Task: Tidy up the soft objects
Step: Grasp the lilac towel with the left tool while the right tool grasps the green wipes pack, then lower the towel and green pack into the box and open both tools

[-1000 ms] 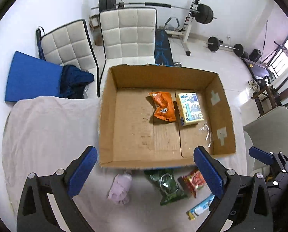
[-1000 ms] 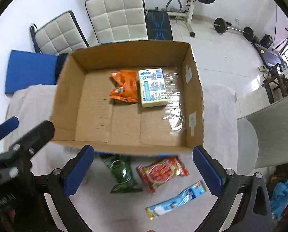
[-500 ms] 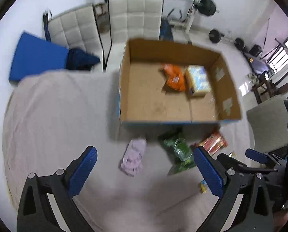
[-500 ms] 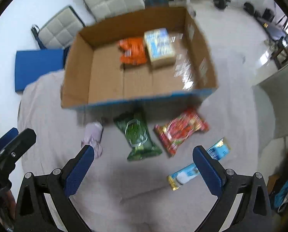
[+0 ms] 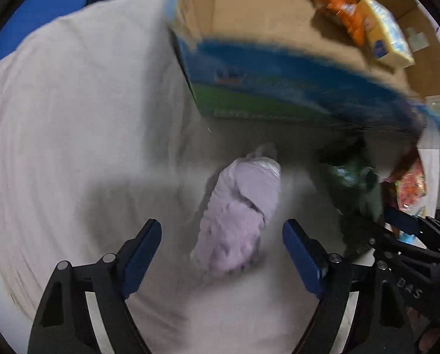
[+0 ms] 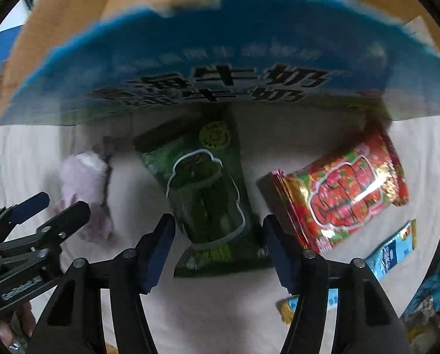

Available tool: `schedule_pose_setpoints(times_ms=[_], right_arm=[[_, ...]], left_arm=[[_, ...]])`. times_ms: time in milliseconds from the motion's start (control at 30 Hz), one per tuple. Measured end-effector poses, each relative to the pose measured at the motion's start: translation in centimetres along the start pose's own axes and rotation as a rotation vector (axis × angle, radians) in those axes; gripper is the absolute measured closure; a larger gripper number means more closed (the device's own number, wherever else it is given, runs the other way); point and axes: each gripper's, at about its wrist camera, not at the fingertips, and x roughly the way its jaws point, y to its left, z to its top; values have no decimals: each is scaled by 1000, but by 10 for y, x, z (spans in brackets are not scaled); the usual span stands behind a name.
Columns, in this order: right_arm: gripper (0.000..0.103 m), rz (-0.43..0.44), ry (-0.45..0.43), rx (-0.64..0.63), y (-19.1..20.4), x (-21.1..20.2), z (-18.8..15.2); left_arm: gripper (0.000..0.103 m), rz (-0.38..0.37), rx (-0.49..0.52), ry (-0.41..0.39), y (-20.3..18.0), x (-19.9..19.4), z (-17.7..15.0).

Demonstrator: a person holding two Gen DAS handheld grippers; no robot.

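Observation:
A soft lilac cloth bundle (image 5: 240, 215) lies on the pale table cover, in front of the cardboard box (image 5: 279, 88). My left gripper (image 5: 222, 247) is open, its fingers on either side of the bundle's near end. The bundle also shows in the right wrist view (image 6: 85, 185). A green snack bag (image 6: 208, 188) lies in front of the box. My right gripper (image 6: 218, 240) is open and straddles the bag's near end. A red snack bag (image 6: 346, 194) lies to its right. An orange bag (image 5: 338, 11) and a yellow pack (image 5: 388, 41) lie in the box.
A blue wrapper (image 6: 391, 253) lies at the right near the table edge. The box's printed blue wall (image 6: 220, 67) stands close ahead of both grippers. The left gripper's body (image 6: 28, 236) is close on the right gripper's left. A blue mat (image 5: 34, 20) lies behind the table.
Both grippers have dropped low and forward toward the table. The left one now straddles the lilac bundle, the right one the green bag. The box fills the upper views.

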Motion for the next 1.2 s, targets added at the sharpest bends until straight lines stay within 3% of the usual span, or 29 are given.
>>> schedule_pose_setpoints(times_ms=[33, 100, 233, 500, 733, 933, 1200], right_arm=[[40, 1, 3, 6, 0, 4, 2], [47, 4, 7, 16, 0, 8, 4], [55, -6, 34, 5, 6, 13, 2], [58, -39, 97, -39, 16, 23, -33], [64, -60, 61, -61, 23, 13, -62], [66, -2, -14, -58, 14, -33, -87], [67, 78, -150, -54, 0, -122, -102]], left_arm=[[25, -2, 6, 15, -1, 9, 3], [47, 1, 13, 41, -4, 19, 4], [63, 15, 43, 38, -12, 24, -6], [67, 21, 3, 28, -14, 23, -47], [70, -9, -34, -58, -22, -4, -83], [70, -54, -52, -154, -24, -52, -101], [70, -90, 10, -270, -49, -133, -113]])
